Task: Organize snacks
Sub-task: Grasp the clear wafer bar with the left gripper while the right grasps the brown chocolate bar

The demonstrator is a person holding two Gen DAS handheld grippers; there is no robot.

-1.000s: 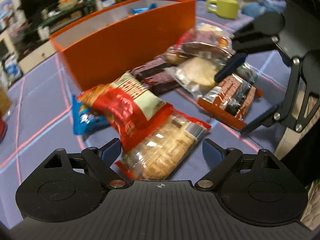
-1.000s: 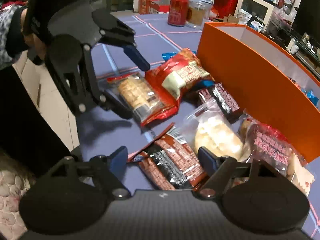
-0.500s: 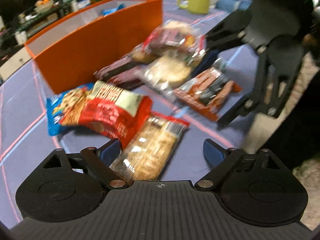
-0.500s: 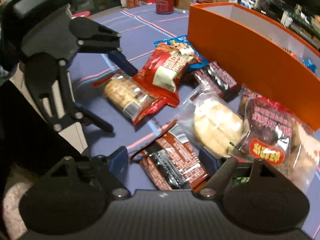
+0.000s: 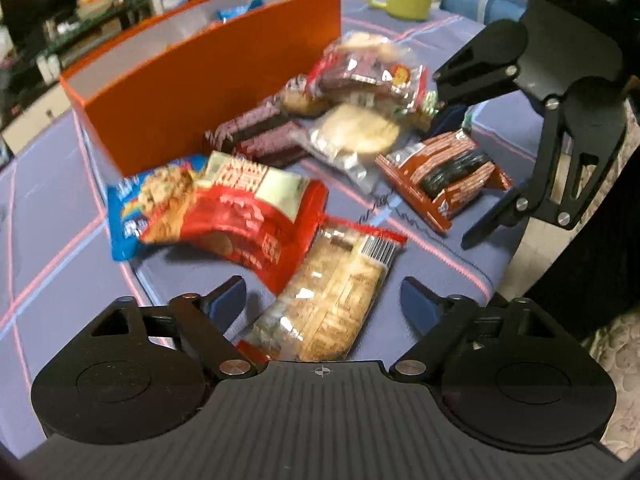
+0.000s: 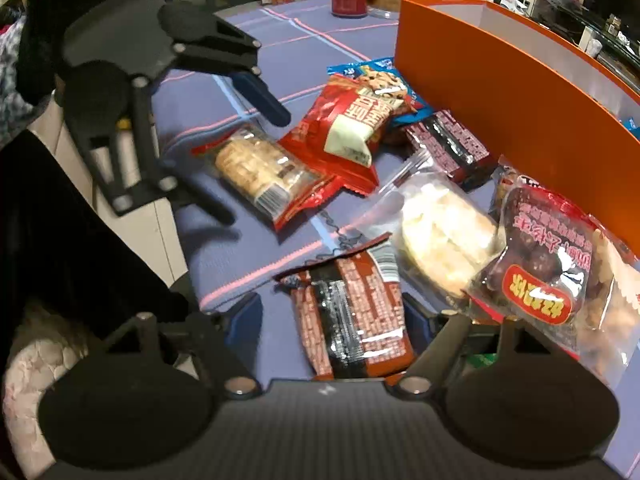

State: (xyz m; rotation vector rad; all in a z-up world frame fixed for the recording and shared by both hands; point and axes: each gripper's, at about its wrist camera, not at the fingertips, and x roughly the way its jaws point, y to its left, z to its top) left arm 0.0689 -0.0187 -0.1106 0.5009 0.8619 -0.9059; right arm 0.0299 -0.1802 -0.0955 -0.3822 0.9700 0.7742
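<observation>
Cracker packet point(image 5: 332, 296) between wide-open left jaws, brown packet point(image 6: 352, 312) between right

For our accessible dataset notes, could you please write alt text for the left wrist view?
The open left gripper straddles a clear cracker packet on a purple cloth. Beyond lie a red packet and other snacks beside an orange box. The right gripper, also open, reaches towards a brown packet.
</observation>
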